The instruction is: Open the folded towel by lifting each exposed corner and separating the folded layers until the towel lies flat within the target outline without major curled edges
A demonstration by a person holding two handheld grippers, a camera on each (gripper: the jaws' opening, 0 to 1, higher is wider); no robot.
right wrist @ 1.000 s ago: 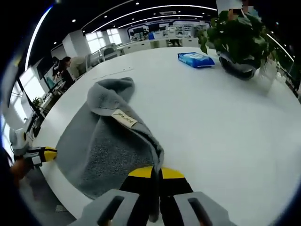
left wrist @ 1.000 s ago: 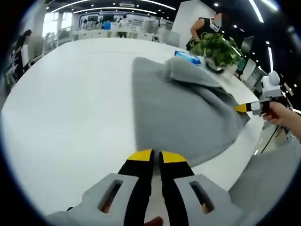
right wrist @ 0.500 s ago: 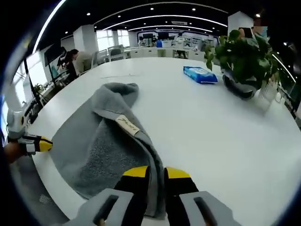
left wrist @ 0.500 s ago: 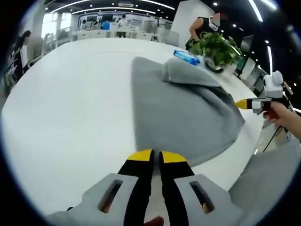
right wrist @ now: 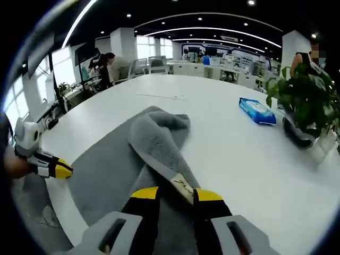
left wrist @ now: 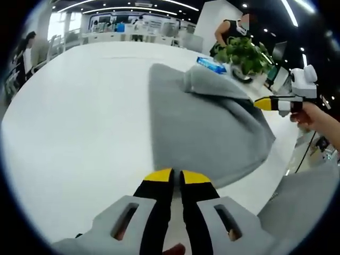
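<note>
While the right tongs (right wrist: 176,194) gape, empty, over the towel (left wrist: 207,127), the left tongs (left wrist: 176,176) pinch shut on nothing — the bunched far fold could stay curled.

I count one grey towel (left wrist: 204,125), one white table (left wrist: 79,106), one potted plant (right wrist: 303,103), one blue wipes pack (right wrist: 257,110), two grippers, left (left wrist: 176,177) and right (right wrist: 175,194).

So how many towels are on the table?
1. The grey towel lies half folded on the white table, between the left gripper and the right gripper. Nothing seems hidden under it.
</note>
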